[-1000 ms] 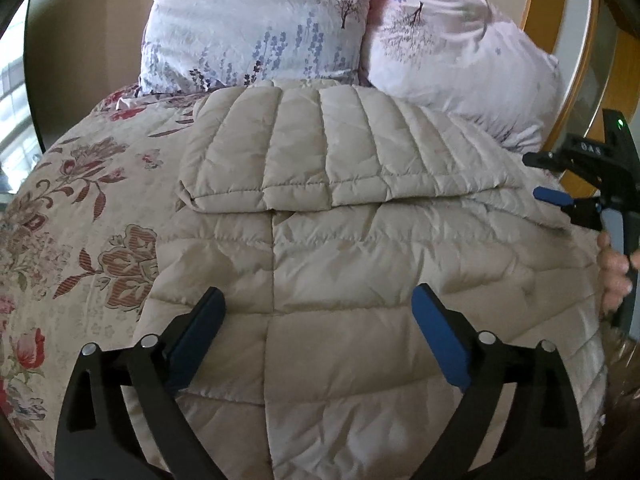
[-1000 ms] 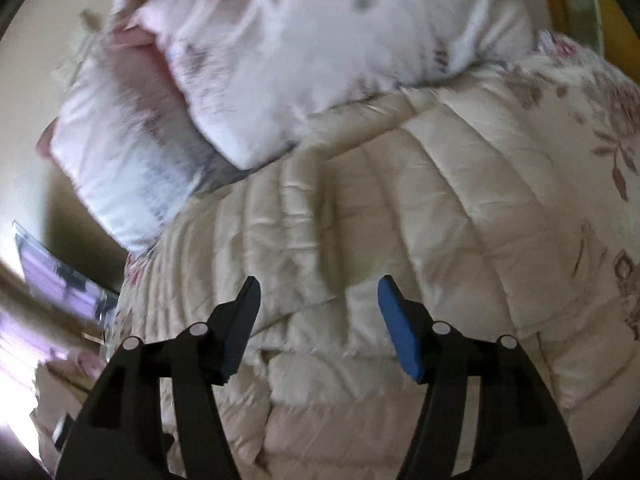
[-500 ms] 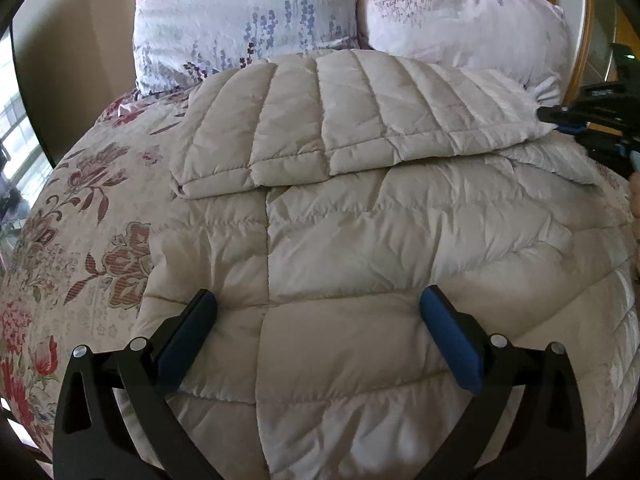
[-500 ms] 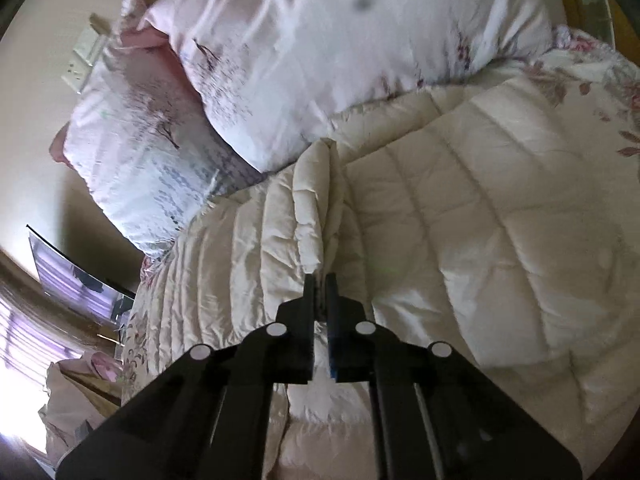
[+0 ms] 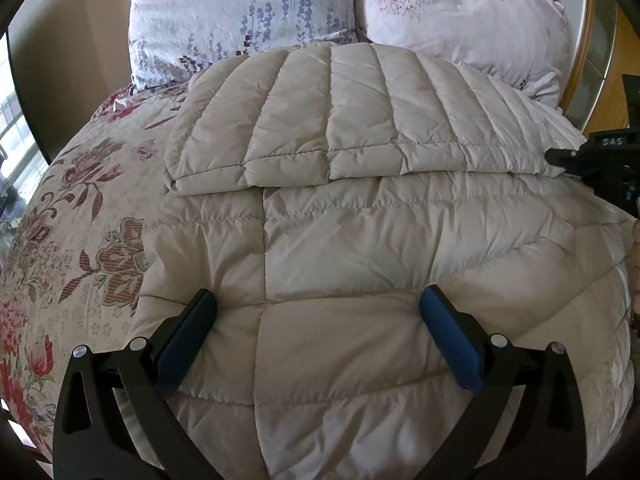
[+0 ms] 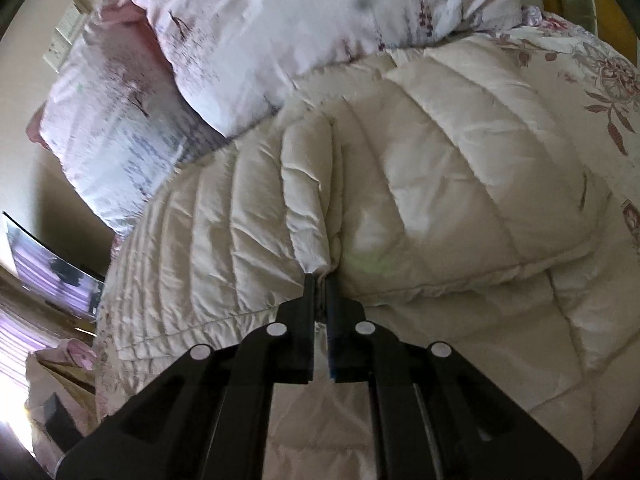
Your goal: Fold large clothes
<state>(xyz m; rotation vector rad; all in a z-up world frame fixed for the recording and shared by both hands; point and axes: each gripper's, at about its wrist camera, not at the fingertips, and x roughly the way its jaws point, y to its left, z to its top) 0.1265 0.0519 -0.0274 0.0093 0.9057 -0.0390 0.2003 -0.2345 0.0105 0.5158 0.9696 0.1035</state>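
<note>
The right claw (image 6: 320, 280), apart a second earlier, had clamped on the folded edge of the beige quilted down jacket (image 5: 360, 216) lying on the floral bed (image 5: 80, 208); the fold could proceed. The left claw (image 5: 316, 308) hovered apart at six o'clock.

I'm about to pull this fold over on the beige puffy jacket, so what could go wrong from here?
The right claw pinches only the thin edge of the beige quilted puffer jacket; slippery fabric could slide out when pulled. The left claw is open, holding nothing, so the near side may drag and bunch. The two pink floral pillows sit against the folded part and could snag it.
</note>
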